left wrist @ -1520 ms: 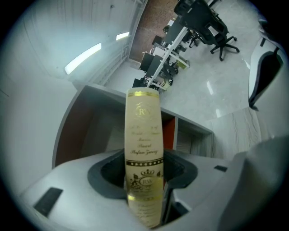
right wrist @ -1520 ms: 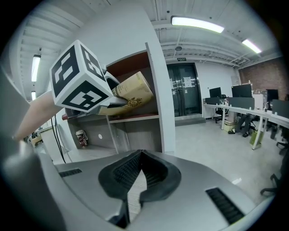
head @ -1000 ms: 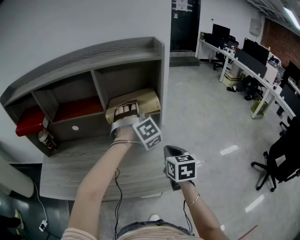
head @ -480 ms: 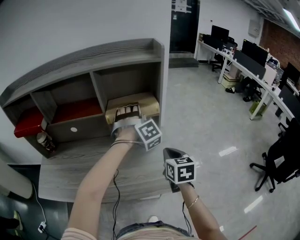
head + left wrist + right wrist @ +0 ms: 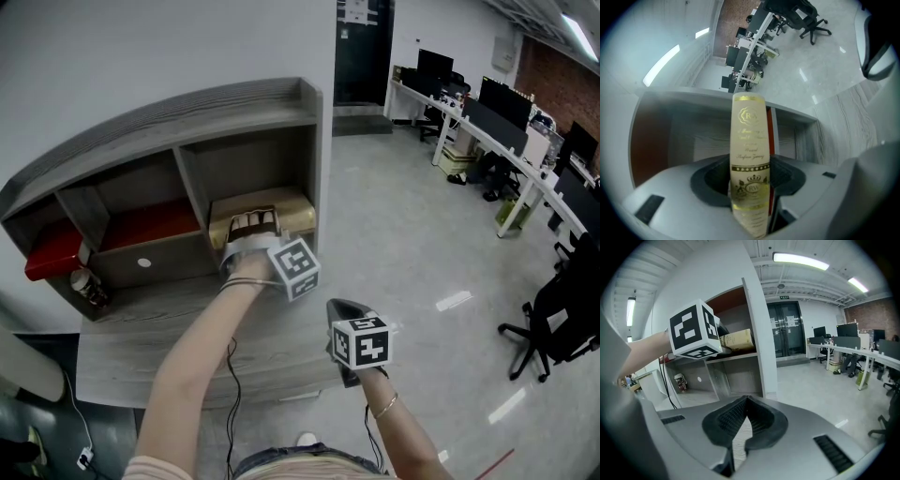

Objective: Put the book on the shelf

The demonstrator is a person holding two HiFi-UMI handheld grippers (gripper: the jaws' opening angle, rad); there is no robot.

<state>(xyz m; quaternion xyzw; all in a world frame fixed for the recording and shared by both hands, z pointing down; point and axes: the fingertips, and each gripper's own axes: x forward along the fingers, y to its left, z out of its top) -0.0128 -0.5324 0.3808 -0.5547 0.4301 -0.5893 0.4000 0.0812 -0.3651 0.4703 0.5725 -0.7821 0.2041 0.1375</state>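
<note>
A cream book with gold print (image 5: pixel 284 208) lies flat in the right-hand compartment of the grey wooden shelf (image 5: pixel 317 141). My left gripper (image 5: pixel 251 228) is shut on the book's near end. In the left gripper view the book (image 5: pixel 750 154) is pinched between the jaws and points into the compartment. The right gripper view shows the book (image 5: pixel 737 340) just over the shelf board, behind the left gripper's marker cube (image 5: pixel 693 330). My right gripper (image 5: pixel 349 323) hangs lower, over the desk's front edge. Its jaws (image 5: pixel 746 398) are shut with nothing between them.
Red books (image 5: pixel 150 223) lie in the middle compartment and another red one (image 5: pixel 47 255) at the far left. A small jar (image 5: pixel 82 286) stands on the grey desk (image 5: pixel 141 347). To the right are open floor, an office chair (image 5: pixel 562 309) and desks with monitors (image 5: pixel 506 112).
The left gripper has pushed the book slightly deeper into the right compartment. The right gripper has hardly moved.
</note>
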